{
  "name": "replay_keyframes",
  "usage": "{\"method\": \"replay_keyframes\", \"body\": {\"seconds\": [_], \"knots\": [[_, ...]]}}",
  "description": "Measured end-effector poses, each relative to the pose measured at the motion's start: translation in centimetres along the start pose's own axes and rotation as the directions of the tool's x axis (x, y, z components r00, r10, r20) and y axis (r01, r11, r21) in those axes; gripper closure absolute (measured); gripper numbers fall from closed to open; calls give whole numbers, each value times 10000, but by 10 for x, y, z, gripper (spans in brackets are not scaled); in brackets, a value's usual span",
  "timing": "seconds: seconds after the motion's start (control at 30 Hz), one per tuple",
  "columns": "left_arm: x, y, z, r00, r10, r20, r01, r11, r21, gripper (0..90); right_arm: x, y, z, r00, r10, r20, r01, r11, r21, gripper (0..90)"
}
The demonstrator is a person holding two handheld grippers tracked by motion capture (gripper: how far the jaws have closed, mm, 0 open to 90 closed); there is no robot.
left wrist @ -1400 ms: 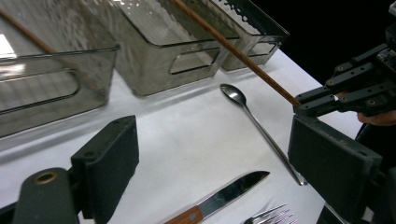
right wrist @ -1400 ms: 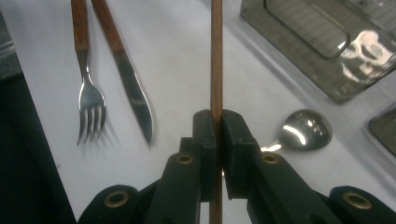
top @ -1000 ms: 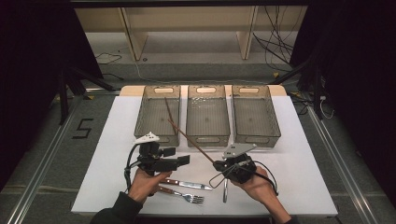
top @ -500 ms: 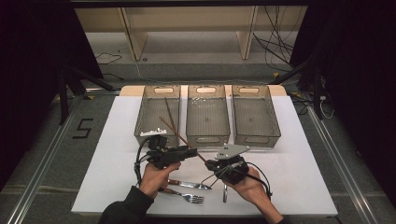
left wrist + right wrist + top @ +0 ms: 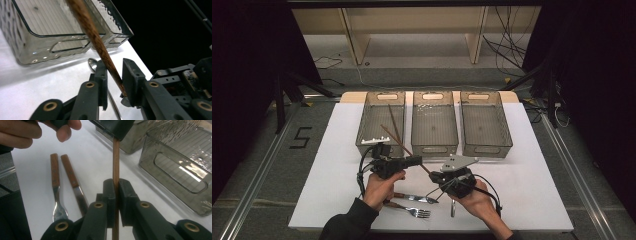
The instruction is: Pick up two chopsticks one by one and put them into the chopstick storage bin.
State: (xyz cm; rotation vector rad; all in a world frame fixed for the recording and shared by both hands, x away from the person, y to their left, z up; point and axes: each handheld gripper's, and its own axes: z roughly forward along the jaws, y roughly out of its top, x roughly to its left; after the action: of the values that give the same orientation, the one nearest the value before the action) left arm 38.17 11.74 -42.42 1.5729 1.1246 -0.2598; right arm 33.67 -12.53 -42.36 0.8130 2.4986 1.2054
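Thin brown wooden chopstick slanting up-left from right gripper, tightly clamped on lower end, toward left smoky plastic bin. Left gripper nearer bin, just been closing around mid-shaft, small gap remaining.

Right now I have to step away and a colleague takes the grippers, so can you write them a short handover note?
Right gripper: shut on the chopstick, near its lower end.
Left gripper: jaws have just been closing around the same chopstick; a gap shows on one side, so its grip is not sure.
Things: another chopstick lies in the left bin. Middle bin and right bin look bare. Fork, knife and spoon lie on the table.
Done: one chopstick binned.
Left: probably pass this chopstick over and bin it, then sort the cutlery.
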Motion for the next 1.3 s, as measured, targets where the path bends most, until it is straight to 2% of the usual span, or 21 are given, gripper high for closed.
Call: {"method": "replay_keyframes", "body": {"seconds": [0.13, 0.2, 0.23, 0.33, 0.43, 0.5, 0.6, 0.73, 0.77, 0.83, 1.1, 1.3], "knots": [[3, 1, -1, 9971, -483, 590, 489, 9988, -84, 805, 0, -1, 0, 10000, 40, -54, -41, 9999, -127, 848], [4, 1, -1, 9958, -559, 728, 565, 9984, -62, 825, -1, -1, 0, 10000, 47, -72, -48, 9999, -155, 844], [4, 2, -1, 9937, -620, 939, 626, 9980, -36, 833, -1, -1, 1, 9999, 46, -96, -48, 9998, -172, 839], [4, 4, -4, 9959, -438, 794, 445, 9990, -75, 839, -4, -2, -1, 9996, 194, -223, -200, 9994, -284, 751], [3, 9, -9, 9992, -32, 396, 37, 9999, -108, 840, -7, -2, -4, 9994, 308, -182, -312, 9992, -235, 646], [4, 14, -13, 9997, 84, 230, -81, 9998, -163, 840, -10, -3, -7, 9988, 439, -196, -444, 9987, -251, 597], [8, 24, -22, 9996, 270, -115, -272, 9994, -215, 839, -13, -5, -10, 9983, 574, -117, -576, 9981, -202, 504], [15, 40, -35, 9967, 542, -601, -544, 9985, -16, 839, -16, -9, -13, 9980, 629, -78, -629, 9980, -71, 424], [15, 43, -37, 9965, 507, -658, -511, 9987, -44, 838, -17, -10, -13, 9980, 638, -12, -638, 9980, -5, 402], [17, 52, -44, 9943, 676, -828, -676, 9977, 35, 838, -17, -13, -14, 9977, 683, 34, -683, 9977, 17, 376], [23, 84, -59, 9850, 922, -1457, -904, 9957, 190, 836, -21, -22, -19, 9968, 776, 175, -780, 9967, 217, 319], [34, 108, -69, 9815, 635, -1809, -659, 9978, -72, 836, -22, -26, -23, 9968, 788, 137, -791, 9965, 254, 301]]}}
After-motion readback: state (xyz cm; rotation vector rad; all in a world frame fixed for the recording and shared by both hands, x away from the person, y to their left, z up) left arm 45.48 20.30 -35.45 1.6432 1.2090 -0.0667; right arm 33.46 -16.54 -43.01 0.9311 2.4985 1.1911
